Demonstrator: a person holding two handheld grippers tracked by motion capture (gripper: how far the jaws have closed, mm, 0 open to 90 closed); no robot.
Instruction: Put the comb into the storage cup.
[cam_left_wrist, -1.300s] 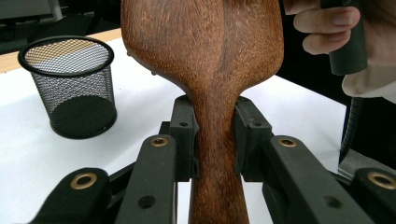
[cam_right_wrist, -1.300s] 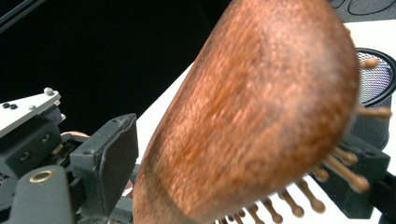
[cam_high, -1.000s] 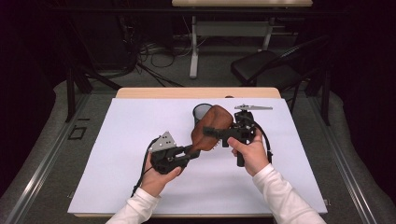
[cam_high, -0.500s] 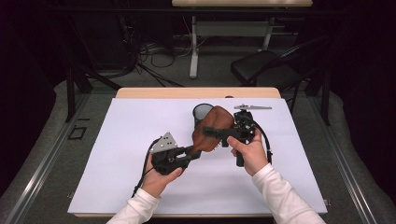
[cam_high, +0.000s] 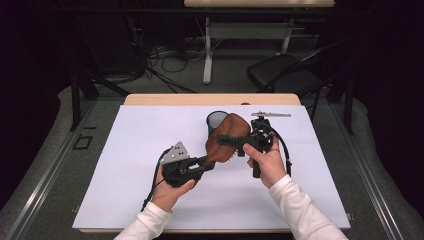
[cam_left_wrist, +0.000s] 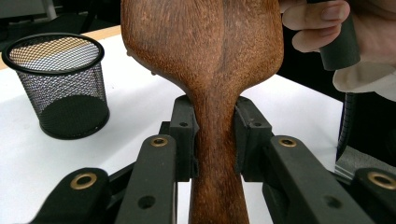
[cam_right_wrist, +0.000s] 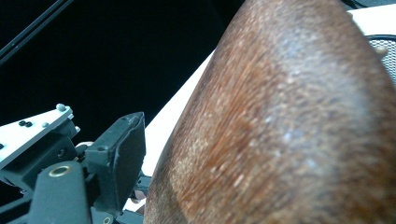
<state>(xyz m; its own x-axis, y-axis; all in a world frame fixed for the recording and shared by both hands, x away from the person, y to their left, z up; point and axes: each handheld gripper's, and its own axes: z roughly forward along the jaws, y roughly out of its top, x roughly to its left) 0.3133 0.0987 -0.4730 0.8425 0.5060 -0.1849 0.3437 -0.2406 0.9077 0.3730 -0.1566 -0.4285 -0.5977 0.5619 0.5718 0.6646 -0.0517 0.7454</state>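
The wooden brush (cam_high: 226, 139) hangs in the air above the middle of the white sheet (cam_high: 125, 175), held between both grippers just in front of the black mesh cup (cam_high: 216, 120). Its long axis runs slantwise in the high view: the narrow handle points down toward the person's left, and the broad oval head points up and away toward the right. In the left gripper view the smooth brown back of the brush (cam_left_wrist: 205, 60) faces the camera, head uppermost.

The left gripper (cam_high: 202, 164) pinches the handle, its black pads pressed tight on either side of the neck (cam_left_wrist: 212, 140). The left hand (cam_high: 170, 189) wraps the gripper body from below, the forearm coming up from the near edge.

The right gripper (cam_high: 231, 141) lies roughly level, reaching leftward across the head. Its jaws have just been closing, with the head between them; one pad (cam_right_wrist: 119, 158) stands beside the wood, and whether it presses cannot be told. The right hand (cam_high: 265, 161) grasps its upright grip.
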